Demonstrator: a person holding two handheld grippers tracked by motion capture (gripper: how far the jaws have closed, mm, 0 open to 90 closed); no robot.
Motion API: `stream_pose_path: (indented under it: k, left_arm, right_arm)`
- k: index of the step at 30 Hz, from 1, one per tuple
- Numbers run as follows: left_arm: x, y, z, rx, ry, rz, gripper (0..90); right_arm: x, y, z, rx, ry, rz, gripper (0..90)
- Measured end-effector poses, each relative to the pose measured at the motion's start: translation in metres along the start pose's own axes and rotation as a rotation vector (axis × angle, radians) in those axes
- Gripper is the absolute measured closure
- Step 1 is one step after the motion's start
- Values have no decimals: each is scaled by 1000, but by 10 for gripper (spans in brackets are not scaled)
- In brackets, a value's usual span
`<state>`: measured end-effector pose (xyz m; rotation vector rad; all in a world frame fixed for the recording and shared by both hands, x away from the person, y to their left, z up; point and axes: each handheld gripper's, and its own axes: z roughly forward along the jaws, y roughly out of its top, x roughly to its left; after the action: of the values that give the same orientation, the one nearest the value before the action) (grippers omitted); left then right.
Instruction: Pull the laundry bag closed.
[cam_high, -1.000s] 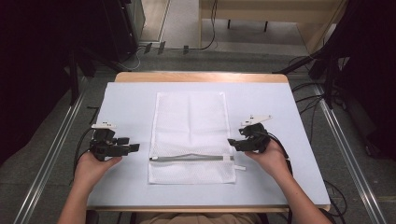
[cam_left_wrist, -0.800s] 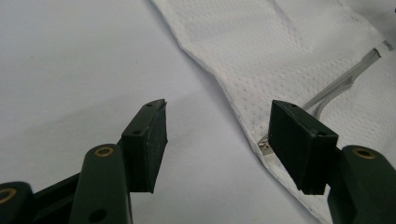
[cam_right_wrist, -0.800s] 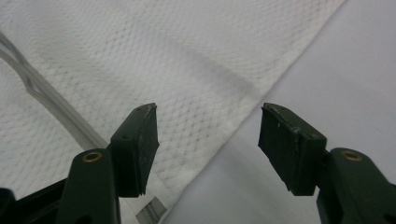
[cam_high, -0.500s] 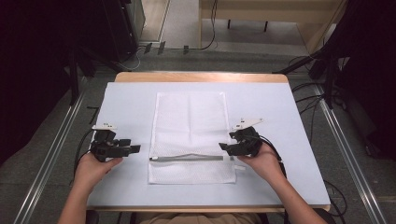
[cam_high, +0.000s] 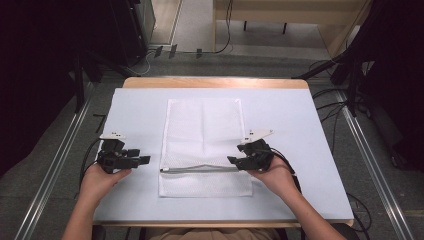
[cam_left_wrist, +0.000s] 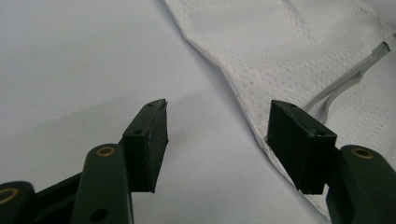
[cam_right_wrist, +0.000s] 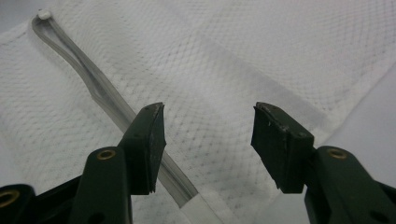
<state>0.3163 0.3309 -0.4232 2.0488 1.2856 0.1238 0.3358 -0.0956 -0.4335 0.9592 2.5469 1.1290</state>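
- While the left hand-held gripper (cam_high: 142, 160) sits where it sat a second ago, on the pale blue table (cam_high: 310, 125) to the left of the bag, the right hand-held gripper (cam_high: 232, 160) has slid leftward from the bag's right border onto the right end of its zip.
- Its jaws have just been closing, yet in the right gripper view they stand apart, with mesh and the zip's near end under the gap (cam_right_wrist: 208, 126) and nothing pinched between the pads.
- The left hand-held gripper's jaws are spread wide (cam_left_wrist: 217, 126); in its own view bare table lies between them, and the bag's left edge runs just under the right-hand jaw without being gripped.
- The flat white rectangular mesh laundry bag (cam_high: 204, 127) lies in the middle of the table, between the two hands, unmoved since the earlier frames.
- Its long axis runs from the person's side toward the far edge of the table, with short edges near and far.
- The grey zip strip (cam_high: 200, 169) crosses the bag's near part from left to right, at right angles to that long axis, bowed slightly upward at its middle; its right end lies at the right hand-held gripper's tips, its left end just inside the bag's left border, apart from the left hand-held gripper.
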Motion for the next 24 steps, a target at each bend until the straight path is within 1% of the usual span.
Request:
stream_pose_path:
  k: [3, 5, 10, 13, 14, 15, 17, 22, 24]
  left_arm:
    - [0, 0, 0, -1, -1, 0, 385]
    - [0, 0, 1, -1, -3, 1, 384]
    - [0, -1, 0, 1, 8, 3, 377]
    - [1, -2, 0, -3, 7, -1, 377]
    - [1, -2, 0, 0, 9, -2, 377]
    - [0, -2, 0, 1, 10, 0, 377]
    - [0, -2, 1, 3, 8, 3, 377]
    - [0, -2, 1, 2, 8, 7, 375]
    - [0, -2, 0, -1, 6, 0, 374]
  right_arm:
    - [5, 1, 3, 6, 15, 6, 463]
    - [7, 2, 5, 10, 25, -6, 467]
    - [15, 5, 11, 17, 50, -17, 471]
    - [17, 10, 15, 21, 64, -37, 471]
    - [19, 13, 16, 25, 71, -28, 471]
    - [20, 15, 17, 23, 75, -40, 470]
    - [22, 19, 19, 24, 81, -39, 468]
    - [30, 29, 25, 24, 104, -64, 466]
    - [34, 33, 28, 22, 117, -70, 470]
